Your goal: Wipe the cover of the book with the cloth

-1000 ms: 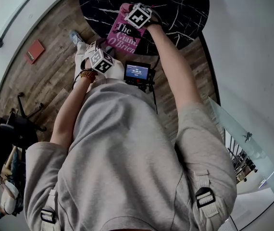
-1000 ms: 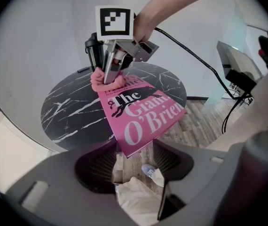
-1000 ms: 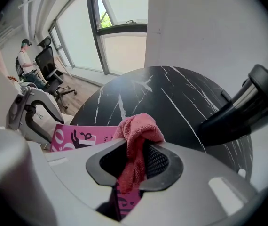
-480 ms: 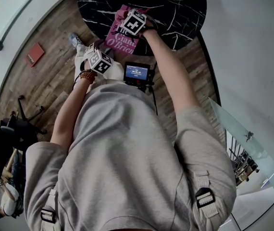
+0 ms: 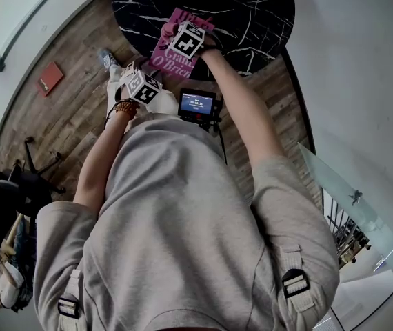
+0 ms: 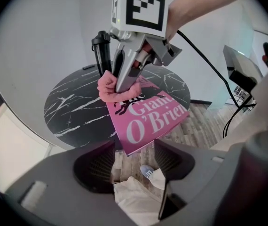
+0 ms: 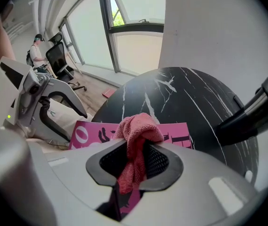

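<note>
jaws of right gripper (image 7: 135,163) pinch bunched pink cloth (image 7: 141,128) against magenta book (image 6: 149,120) cover; left gripper (image 6: 134,161) jaws spread.

I count one pink book (image 6: 148,119), one pink cloth (image 7: 138,126) and one round black table (image 6: 77,107). There are two grippers, the left gripper (image 6: 134,154) and the right gripper (image 7: 136,160). Also one small screen (image 5: 197,103) and one flat red thing (image 5: 48,74) on the floor.

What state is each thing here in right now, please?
Book: closed, cover up, flat on the table, one corner past its edge.
Cloth: bunched, pressed on the cover.
Right tongs: shut on the cloth.
Left tongs: open, empty, off the table.
</note>
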A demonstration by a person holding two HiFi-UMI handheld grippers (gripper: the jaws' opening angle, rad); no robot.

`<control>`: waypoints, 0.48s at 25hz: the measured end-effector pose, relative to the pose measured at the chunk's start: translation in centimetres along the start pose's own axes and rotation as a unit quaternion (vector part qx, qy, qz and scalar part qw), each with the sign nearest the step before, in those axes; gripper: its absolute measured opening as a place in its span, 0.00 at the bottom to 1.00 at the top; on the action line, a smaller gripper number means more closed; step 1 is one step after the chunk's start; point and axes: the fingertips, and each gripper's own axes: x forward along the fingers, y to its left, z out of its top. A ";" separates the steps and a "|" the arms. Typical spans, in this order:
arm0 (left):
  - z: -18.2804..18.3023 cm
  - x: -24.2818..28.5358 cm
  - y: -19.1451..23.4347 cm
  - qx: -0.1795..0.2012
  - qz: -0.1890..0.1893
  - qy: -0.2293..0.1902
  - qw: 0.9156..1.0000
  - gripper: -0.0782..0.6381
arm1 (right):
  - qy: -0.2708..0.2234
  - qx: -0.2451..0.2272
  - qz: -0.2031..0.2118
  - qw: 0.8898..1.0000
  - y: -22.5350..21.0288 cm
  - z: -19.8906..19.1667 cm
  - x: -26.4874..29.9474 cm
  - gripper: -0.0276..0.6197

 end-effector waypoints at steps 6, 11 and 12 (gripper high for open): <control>0.0 0.1 0.0 -0.006 0.004 0.002 1.000 0.48 | 0.001 -0.015 0.015 1.000 2.1 -0.2 0.2 0.18; -0.1 0.2 0.2 -0.008 0.004 0.001 1.000 0.48 | 0.002 -0.024 0.027 0.999 4.0 -0.2 0.2 0.19; -0.1 0.2 0.3 -0.008 0.005 0.002 1.000 0.48 | 0.000 -0.027 0.031 0.999 4.5 -0.2 0.2 0.19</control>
